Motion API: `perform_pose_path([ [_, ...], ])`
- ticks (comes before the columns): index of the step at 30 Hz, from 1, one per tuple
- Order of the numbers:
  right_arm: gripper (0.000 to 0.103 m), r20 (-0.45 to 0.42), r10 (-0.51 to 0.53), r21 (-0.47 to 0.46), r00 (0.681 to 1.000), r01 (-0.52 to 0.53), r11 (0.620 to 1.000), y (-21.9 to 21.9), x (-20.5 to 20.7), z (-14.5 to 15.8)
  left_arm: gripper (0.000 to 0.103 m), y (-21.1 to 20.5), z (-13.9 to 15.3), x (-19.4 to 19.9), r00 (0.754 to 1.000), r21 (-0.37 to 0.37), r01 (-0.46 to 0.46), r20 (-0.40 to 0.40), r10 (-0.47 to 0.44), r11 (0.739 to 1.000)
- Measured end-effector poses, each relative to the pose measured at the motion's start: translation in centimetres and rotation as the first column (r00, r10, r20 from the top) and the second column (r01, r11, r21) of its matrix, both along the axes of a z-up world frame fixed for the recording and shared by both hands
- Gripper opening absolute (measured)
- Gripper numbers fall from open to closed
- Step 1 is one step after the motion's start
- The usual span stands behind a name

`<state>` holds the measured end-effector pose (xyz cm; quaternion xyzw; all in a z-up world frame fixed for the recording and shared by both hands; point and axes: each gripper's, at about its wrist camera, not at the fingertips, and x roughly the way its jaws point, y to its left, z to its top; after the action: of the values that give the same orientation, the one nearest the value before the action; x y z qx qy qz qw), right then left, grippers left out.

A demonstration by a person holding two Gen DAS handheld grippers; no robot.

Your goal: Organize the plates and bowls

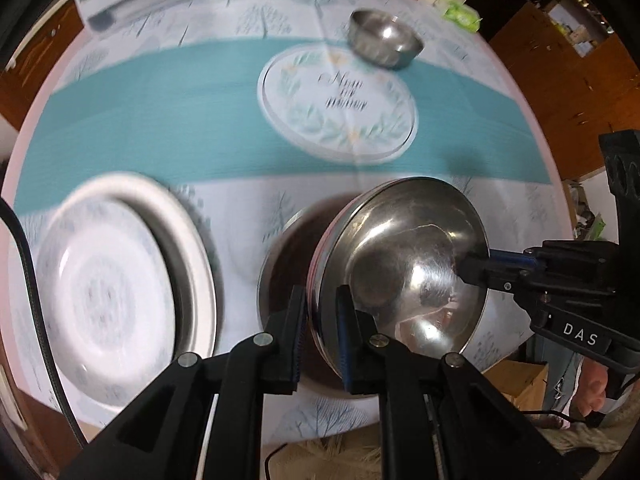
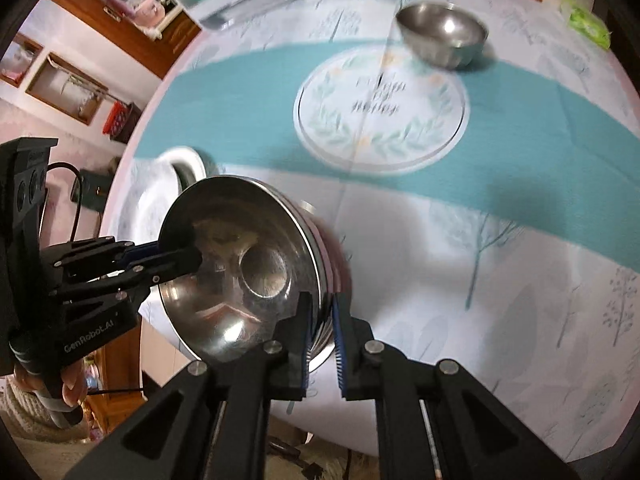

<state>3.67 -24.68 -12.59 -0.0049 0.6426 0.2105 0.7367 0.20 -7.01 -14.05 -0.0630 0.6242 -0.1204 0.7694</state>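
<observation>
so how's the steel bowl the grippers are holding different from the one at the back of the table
The held steel bowl is tilted steeply, off the tablecloth, while the far steel bowl sits upright on it. The held bowl is pinched at its rim by both the left gripper and the right gripper; the far bowl is untouched. The held one looks wider and shallower, though it is also nearer. Both are shiny, empty metal.

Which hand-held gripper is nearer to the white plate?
Left. The left hand-held gripper grips the steel bowl's rim on the side facing the white plate; the right hand-held gripper grips the opposite rim, farther away.
</observation>
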Motion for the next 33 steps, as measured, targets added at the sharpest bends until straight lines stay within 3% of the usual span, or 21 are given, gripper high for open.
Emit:
perform_pose_path([
  [7,0.010,-0.038,0.010,-0.046,0.999,-0.012,0.999,0.9,-0.5,-1.9,0.011,-0.3,-1.4,-0.8,1.000,0.052,0.013,-0.012,-0.013,0.999],
  [15,0.011,-0.038,0.013,-0.078,0.999,-0.016,0.997,1.6,-0.3,-2.5,0.012,-0.1,-2.3,-0.5,0.999,0.054,0.008,-0.044,-0.006,0.998],
  [20,0.016,0.003,0.013,-0.119,1.000,-0.012,0.993,2.2,-0.4,-2.2,0.031,-0.2,-2.2,-0.3,0.999,0.027,0.006,-0.042,-0.005,1.000],
  [23,0.029,0.036,0.020,-0.142,0.999,-0.014,0.990,2.3,-0.4,-1.7,0.056,-0.4,-1.3,-0.5,1.000,0.061,0.013,0.006,-0.013,0.998],
  [25,0.033,0.058,0.023,-0.144,0.998,-0.014,0.990,2.2,-0.4,-1.1,0.058,-0.4,-0.5,-0.6,0.999,0.069,0.019,0.038,-0.022,0.997],
  [33,0.034,0.087,0.035,-0.127,0.996,-0.024,0.992,2.1,-0.7,0.1,0.058,0.0,1.1,-0.4,0.996,0.061,0.007,0.088,-0.012,0.998],
])
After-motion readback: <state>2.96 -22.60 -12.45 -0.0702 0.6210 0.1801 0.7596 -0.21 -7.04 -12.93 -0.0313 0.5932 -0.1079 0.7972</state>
